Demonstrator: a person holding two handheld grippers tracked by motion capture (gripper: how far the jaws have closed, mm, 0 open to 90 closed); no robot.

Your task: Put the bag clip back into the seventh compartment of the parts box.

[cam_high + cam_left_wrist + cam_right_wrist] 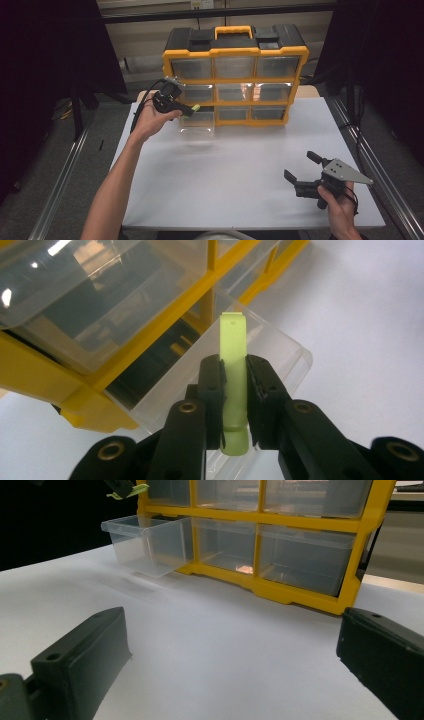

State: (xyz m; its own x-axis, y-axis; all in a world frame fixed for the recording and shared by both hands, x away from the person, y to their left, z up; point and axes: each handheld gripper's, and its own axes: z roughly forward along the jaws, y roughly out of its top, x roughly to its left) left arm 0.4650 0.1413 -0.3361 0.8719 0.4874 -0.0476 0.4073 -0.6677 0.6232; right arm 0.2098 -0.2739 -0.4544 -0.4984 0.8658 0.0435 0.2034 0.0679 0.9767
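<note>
a: well, we have the left gripper clamped on a pale green, flat plastic clip-like piece, held just above the pulled-out clear plastic drawer at the lower left of the yellow and black drawer organiser.

b: and our right gripper?

a: it sits near the front right of the table, well apart from the organiser, jaws spread wide with nothing between them.

b: so what do we think could go wrong from here?

a: we judge the green piece is meant for that open drawer. its tip points over the drawer's front part, near the rim, so if we let go too soon it may strike the rim and bounce out onto the table. the jaws also grip it along its narrow sides; a smooth piece like that could twist or slip as the grip loosens.

b: and the drawer itself?

a: it juts well out of its slot, so a downward knock from the jaws might tip it or drag it free. no hand is steadying it.

b: the surface?

a: a plain white tabletop, smooth and matte, the organiser standing at its far edge. around it we see dark curtains, metal rails along the grey floor and a pale wall behind.
</note>
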